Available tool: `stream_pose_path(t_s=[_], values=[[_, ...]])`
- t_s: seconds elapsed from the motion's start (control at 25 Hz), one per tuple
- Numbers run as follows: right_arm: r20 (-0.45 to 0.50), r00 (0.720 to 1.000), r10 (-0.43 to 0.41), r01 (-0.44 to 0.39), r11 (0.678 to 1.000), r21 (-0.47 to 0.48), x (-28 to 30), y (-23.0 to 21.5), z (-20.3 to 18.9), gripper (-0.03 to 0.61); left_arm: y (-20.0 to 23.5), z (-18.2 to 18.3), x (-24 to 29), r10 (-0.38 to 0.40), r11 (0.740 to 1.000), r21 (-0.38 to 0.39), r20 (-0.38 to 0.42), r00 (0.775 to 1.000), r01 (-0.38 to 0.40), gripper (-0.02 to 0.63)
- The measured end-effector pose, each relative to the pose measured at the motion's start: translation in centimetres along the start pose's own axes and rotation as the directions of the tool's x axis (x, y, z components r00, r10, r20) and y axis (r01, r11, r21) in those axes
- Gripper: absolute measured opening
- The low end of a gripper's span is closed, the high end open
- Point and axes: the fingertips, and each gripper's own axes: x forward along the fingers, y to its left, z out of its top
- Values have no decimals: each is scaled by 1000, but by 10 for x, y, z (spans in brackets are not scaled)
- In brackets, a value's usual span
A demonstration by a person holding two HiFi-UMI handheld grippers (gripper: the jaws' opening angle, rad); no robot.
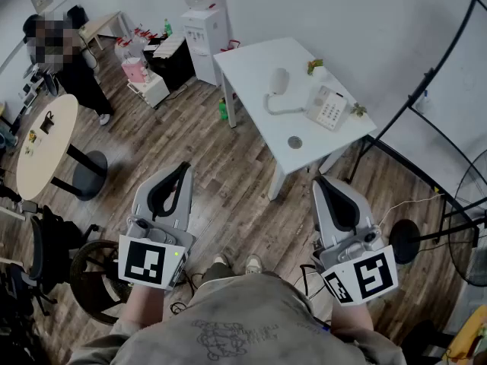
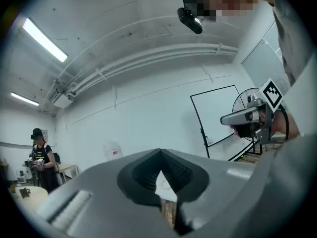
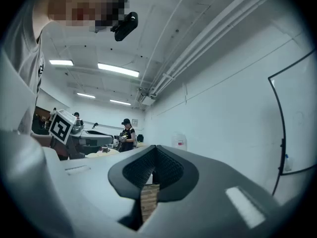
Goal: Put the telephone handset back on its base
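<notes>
The white handset (image 1: 279,80) lies off its base on the white table (image 1: 251,67), far ahead of me. A coiled cord (image 1: 283,111) joins it to the white telephone base (image 1: 329,106) with its keypad, to the handset's right. My left gripper (image 1: 183,167) and right gripper (image 1: 321,179) are held close to my body over the wooden floor, well short of the table. Both are shut with nothing between the jaws. In the left gripper view the gripper (image 2: 159,152) points up at the wall; the right gripper (image 3: 155,148) does the same.
A small round disc (image 1: 294,142) lies near the table's front edge, and small green items (image 1: 315,66) sit by the phone. A water dispenser (image 1: 204,36) stands behind the table. A whiteboard frame (image 1: 449,128) and fan (image 1: 473,234) are at right, a round table (image 1: 46,147) and a person (image 1: 76,71) at left.
</notes>
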Motion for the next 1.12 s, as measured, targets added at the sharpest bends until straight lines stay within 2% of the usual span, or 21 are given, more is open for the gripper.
stream_pose_path(t_s=[0.12,0.44,0.64,0.76,0.8,0.84,0.88,0.92,1.0,1.12], values=[[13,1000,10,-11,999,34,1,4,3,28,3,0,-4,5,1000,8,-2,1000,-5,0],[-3,1000,18,-18,1000,3,3,1,-2,29,2,1,2,12,1000,9,-3,1000,-12,2],[58,997,55,-58,997,53,-1,2,4,29,-6,-2,7,-11,1000,18,-11,1000,11,2],[36,998,45,-46,998,40,0,-2,-2,29,-6,0,8,-16,1000,13,-7,1000,16,0],[27,999,41,-42,998,39,2,-3,-5,38,-4,0,8,-9,1000,10,-8,1000,10,0],[17,999,35,-35,998,42,5,-4,-8,92,-2,-1,9,-3,1000,6,-12,1000,3,2],[6,1000,25,-26,999,46,9,-5,-12,190,1,-3,9,3,1000,5,-16,1000,-3,2],[-5,1000,15,-15,999,51,12,-7,-15,224,3,-4,9,8,1000,7,-20,1000,-8,2],[-16,1000,1,0,998,62,20,-10,-18,268,9,-8,8,19,1000,14,-22,1000,-19,0],[-25,1000,7,-5,998,58,35,-7,-22,272,21,-14,9,27,1000,-15,-30,999,-27,0]])
